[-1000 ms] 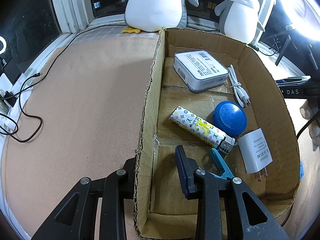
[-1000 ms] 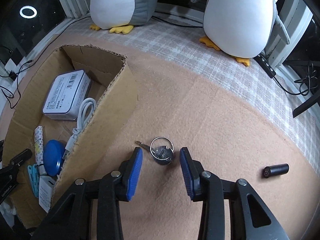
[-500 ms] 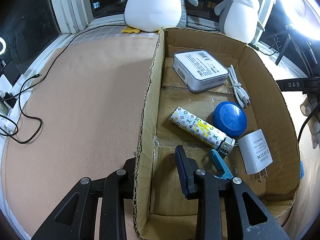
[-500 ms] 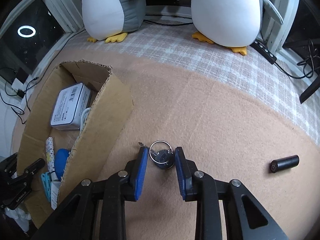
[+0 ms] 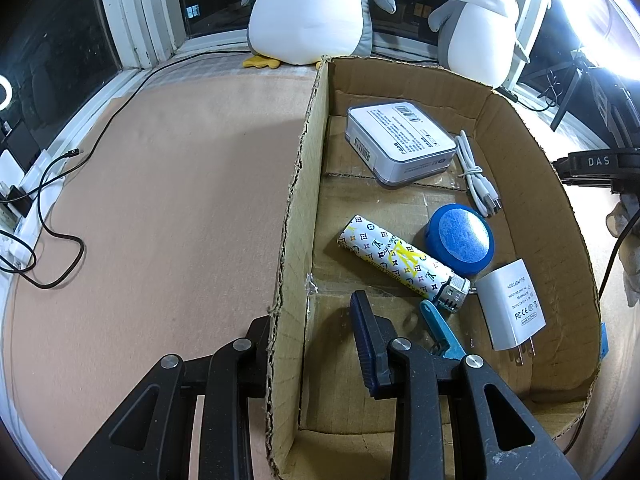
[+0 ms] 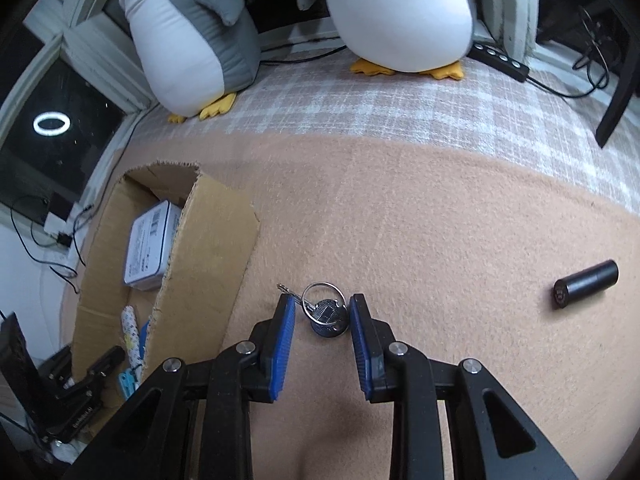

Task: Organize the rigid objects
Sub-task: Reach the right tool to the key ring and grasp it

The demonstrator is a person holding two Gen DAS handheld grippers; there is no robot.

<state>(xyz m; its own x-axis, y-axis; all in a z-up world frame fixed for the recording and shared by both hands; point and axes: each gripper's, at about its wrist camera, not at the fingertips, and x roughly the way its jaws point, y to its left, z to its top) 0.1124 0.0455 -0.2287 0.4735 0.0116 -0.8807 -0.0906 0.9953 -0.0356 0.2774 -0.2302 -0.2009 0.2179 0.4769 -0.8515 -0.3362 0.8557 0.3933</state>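
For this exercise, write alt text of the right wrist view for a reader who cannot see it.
Blue-padded tongs straddle a key on a ring lying on a tan cloth, having just been closing on it. A cardboard box of small items sits to the left, a black cylinder to the right, two plush penguins behind.

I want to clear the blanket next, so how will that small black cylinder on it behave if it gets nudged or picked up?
The black cylinder lies on its side on the tan blanket, so a nudge would probably roll it, though the fuzzy fabric may slow it. It looks stiff and smooth, perhaps metal, so it might slip in a loose pinch.
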